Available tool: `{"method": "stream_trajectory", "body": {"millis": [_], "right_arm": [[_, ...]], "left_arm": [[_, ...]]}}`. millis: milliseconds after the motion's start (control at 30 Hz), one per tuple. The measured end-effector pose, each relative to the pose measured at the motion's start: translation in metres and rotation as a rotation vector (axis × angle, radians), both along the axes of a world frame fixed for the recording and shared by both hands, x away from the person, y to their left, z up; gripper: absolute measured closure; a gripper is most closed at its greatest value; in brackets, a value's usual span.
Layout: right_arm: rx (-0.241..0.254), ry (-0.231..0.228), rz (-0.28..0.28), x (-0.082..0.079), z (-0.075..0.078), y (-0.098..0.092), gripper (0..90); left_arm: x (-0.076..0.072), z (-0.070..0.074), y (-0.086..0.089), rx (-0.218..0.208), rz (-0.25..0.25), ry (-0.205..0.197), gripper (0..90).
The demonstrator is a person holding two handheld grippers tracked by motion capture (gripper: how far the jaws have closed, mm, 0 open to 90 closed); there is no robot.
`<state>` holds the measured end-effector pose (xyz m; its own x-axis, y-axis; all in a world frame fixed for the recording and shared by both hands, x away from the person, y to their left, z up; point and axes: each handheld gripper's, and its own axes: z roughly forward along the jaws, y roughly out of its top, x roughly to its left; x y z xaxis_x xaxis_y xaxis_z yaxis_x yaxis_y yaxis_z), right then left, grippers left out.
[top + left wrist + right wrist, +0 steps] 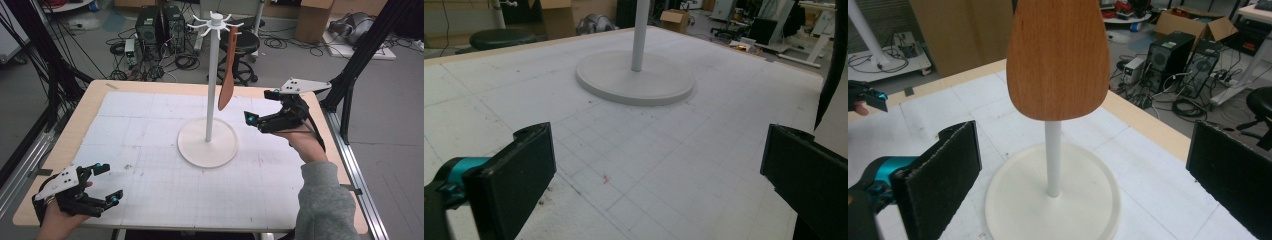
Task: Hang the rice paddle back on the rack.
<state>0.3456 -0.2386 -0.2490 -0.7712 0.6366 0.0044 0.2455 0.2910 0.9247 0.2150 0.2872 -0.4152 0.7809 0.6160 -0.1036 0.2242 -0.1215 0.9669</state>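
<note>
Desk (150, 200) first: my left gripper (105, 185) rests at the lower left of the high view, jaws wide and empty. At centre the tall white hook stand (214, 75) carries the flat brown wooden spatula (228, 80), hanging blade-down. It looks light, stiff and smooth. At right, my right gripper (261, 107) gapes empty; I'd pinch the blade's flat faces.
</note>
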Motion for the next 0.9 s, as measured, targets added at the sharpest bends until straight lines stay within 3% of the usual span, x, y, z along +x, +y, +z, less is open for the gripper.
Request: {"method": "stream_trajectory", "body": {"millis": [167, 667, 900], "right_arm": [[-0.004, -0.003, 0.020, -0.002, -0.004, 0.002, 0.0], [0.068, -0.003, 0.040, -0.017, -0.030, -0.016, 0.0], [0.091, -0.042, 0.067, -0.033, -0.050, -0.027, 0.0]], "left_arm": [[0.000, 0.001, 0.001, -0.009, 0.003, -0.005, 1.8], [0.004, 0.001, -0.001, -0.020, 0.000, -0.004, 1.8], [0.008, 0.002, 0.001, -0.039, -0.006, -0.009, 1.8]]}}
